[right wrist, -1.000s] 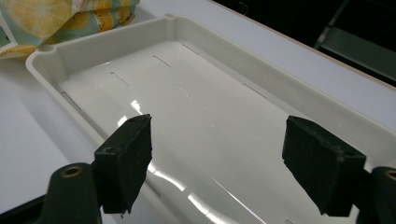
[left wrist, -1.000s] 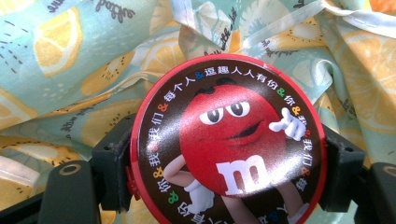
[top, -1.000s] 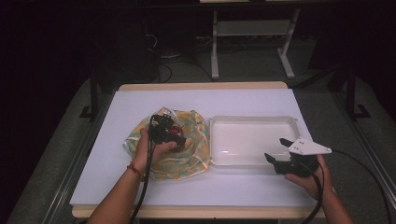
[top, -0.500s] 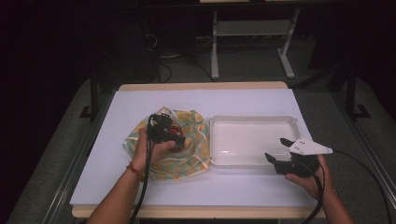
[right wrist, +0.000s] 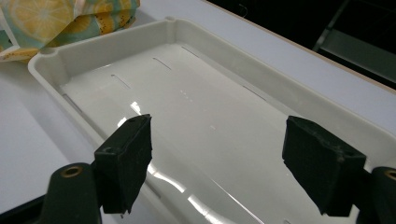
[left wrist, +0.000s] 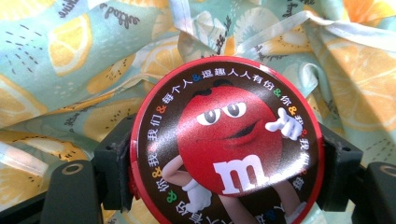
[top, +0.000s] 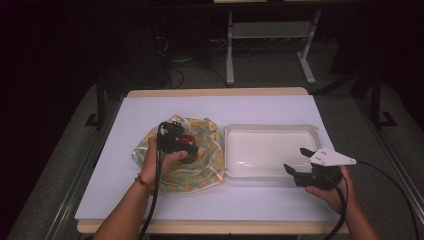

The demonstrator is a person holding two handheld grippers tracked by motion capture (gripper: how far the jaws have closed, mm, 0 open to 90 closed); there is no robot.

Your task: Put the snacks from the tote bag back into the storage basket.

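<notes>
1. A round red-rimmed tin (left wrist: 226,140), its lid printed with a red cartoon candy figure and a ring of Chinese characters, is sitting clamped between the two black jaws of the left hand-held gripper (left wrist: 226,172); the jaws are pressing against its opposite edges.
2. In the high view the same tin (top: 187,141) is showing over the middle of a crumpled pale-green cloth printed with lemon and orange slices (top: 202,165), with the left hand-held gripper (top: 182,146) gripping it from the person's side.
3. The cloth (left wrist: 70,60) is lying bunched in folds behind and around the tin, its white drawstring tape running across the top.
4. A shallow white rectangular plastic tray (top: 272,131) is resting just beside the cloth, on its right, with its near corner close to the fabric.
5. The right hand-held gripper (top: 296,161) is hovering at the tray's near right edge; its jaws are standing spread apart with nothing between them, and the tray (right wrist: 116,42) is lying under them.
6. All items are resting on the white tabletop (top: 150,110).
</notes>
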